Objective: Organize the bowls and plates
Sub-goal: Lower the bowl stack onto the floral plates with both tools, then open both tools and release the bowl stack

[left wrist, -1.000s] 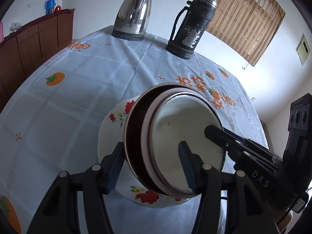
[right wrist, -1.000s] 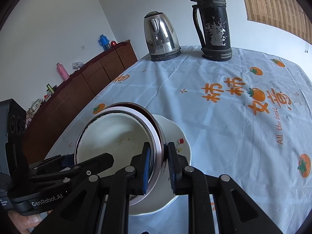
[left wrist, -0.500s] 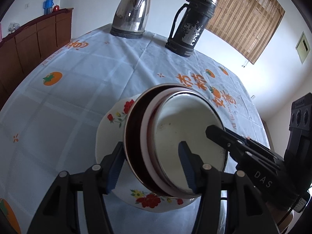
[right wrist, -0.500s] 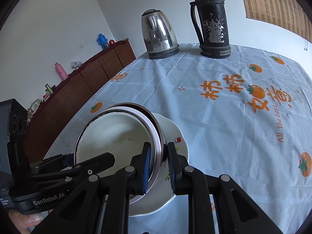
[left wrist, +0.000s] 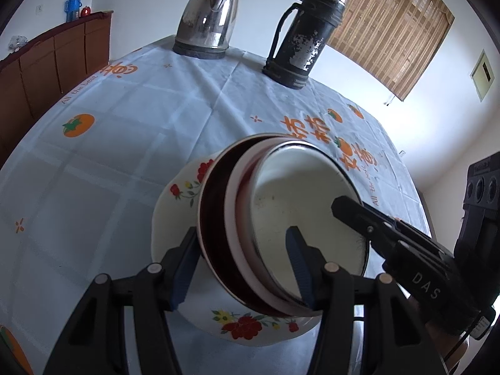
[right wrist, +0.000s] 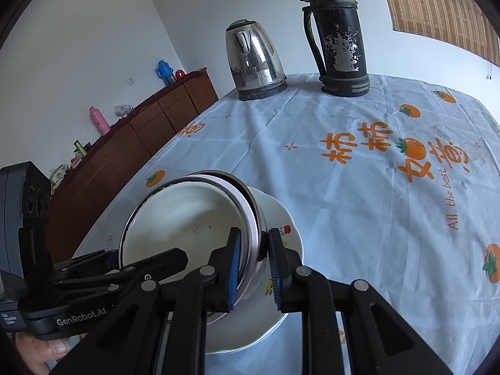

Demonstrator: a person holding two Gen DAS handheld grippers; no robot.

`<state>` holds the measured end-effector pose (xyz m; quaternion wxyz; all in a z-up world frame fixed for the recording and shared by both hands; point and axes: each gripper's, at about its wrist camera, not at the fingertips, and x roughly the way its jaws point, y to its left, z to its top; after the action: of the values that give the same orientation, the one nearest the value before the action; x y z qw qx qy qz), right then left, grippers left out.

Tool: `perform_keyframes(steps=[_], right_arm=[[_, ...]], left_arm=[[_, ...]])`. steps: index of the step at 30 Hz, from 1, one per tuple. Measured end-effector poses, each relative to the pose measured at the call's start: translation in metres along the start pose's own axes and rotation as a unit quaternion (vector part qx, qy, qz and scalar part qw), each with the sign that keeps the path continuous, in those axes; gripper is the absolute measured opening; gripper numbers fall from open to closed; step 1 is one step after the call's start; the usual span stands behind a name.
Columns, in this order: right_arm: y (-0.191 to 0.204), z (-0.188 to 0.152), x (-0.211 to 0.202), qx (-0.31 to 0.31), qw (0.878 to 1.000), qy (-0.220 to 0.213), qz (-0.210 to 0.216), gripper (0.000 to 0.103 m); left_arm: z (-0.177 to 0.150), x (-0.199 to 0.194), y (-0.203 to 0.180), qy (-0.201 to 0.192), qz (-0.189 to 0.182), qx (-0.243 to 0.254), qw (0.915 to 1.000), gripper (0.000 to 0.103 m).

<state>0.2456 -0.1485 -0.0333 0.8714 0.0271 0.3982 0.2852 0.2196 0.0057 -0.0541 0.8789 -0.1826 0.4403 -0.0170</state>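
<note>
A stack of nested bowls hangs tilted on its side: a white enamel bowl (left wrist: 300,193) (right wrist: 187,215) sits inside a pink-rimmed one, inside a dark red bowl (left wrist: 212,218). Under it a white flowered plate (left wrist: 175,218) (right wrist: 281,218) lies on the tablecloth. I cannot tell whether the stack touches the plate. My left gripper (left wrist: 242,265) (right wrist: 143,257) is shut across the stack's near wall, one pad outside and one inside. From the other side my right gripper (right wrist: 254,262) (left wrist: 353,215) is shut on the stacked rims.
At the far edge of the round table (left wrist: 109,156) stand a steel kettle (left wrist: 207,18) (right wrist: 253,59) and a worn black flask (left wrist: 303,34) (right wrist: 339,40). A brown sideboard (left wrist: 47,62) (right wrist: 134,143) runs along the left wall. A hand (right wrist: 40,353) holds the left gripper.
</note>
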Motion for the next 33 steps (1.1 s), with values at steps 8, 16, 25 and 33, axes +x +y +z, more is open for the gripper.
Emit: perform_keyframes(steps=[8, 16, 25, 33], right_arm=[[0.006, -0.002, 0.002, -0.018, 1.000, -0.006, -0.016, 0.020], [0.012, -0.004, 0.004, -0.047, 0.998, -0.014, -0.036, 0.020], [0.031, -0.005, -0.014, -0.101, 0.989, -0.079, -0.076, 0.040], [0.038, -0.006, -0.035, -0.118, 0.975, -0.159, -0.099, 0.059]], left_arm=[[-0.002, 0.001, 0.000, -0.003, -0.005, 0.006, 1.0000, 0.056], [-0.006, 0.005, -0.005, -0.021, 0.015, 0.038, 0.9989, 0.055], [-0.008, -0.012, -0.002, -0.091, 0.048, 0.061, 0.9929, 0.066], [0.001, -0.029, 0.003, -0.157, 0.040, 0.077, 0.9837, 0.071]])
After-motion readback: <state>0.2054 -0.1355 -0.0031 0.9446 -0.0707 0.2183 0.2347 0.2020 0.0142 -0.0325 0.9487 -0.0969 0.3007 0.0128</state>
